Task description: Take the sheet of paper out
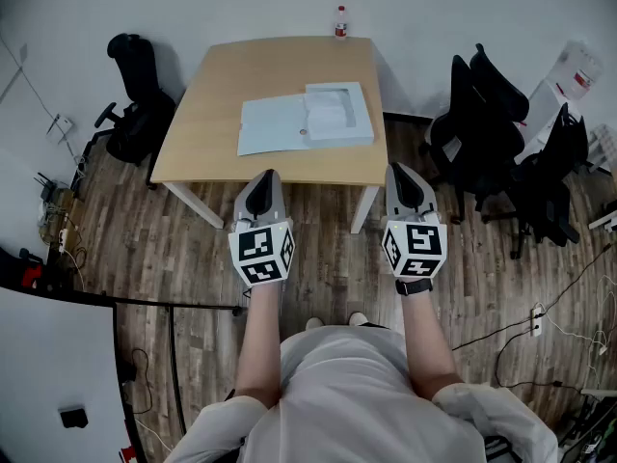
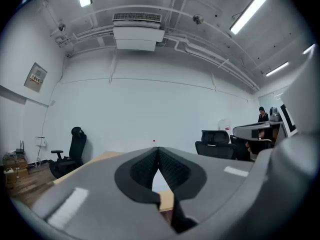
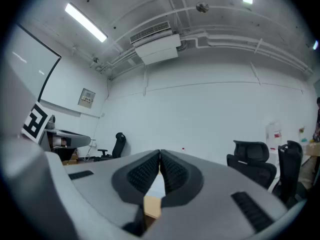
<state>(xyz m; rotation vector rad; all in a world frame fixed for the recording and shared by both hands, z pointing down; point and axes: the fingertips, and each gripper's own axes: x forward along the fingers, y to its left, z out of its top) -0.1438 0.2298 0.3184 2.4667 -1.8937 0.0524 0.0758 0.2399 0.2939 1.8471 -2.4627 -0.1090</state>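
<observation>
Sheet of paper not separately visible — judged inside pale blue folder (image 1: 275, 125) on tabletop (image 1: 207, 114), long axis crosswise, straight ahead. Left tool (image 1: 262, 177) nearer sideways than right tool (image 1: 404, 173) — both pressed together, empty.

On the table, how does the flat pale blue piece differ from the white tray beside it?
The blue piece lies flat, while the tray has a raised rim. The blue piece is pale blue and the tray is whiter. The blue piece lies to the left and the tray to the right, nearer the right edge of the table. Both are rectangular, rest on the table and meet side by side.
</observation>
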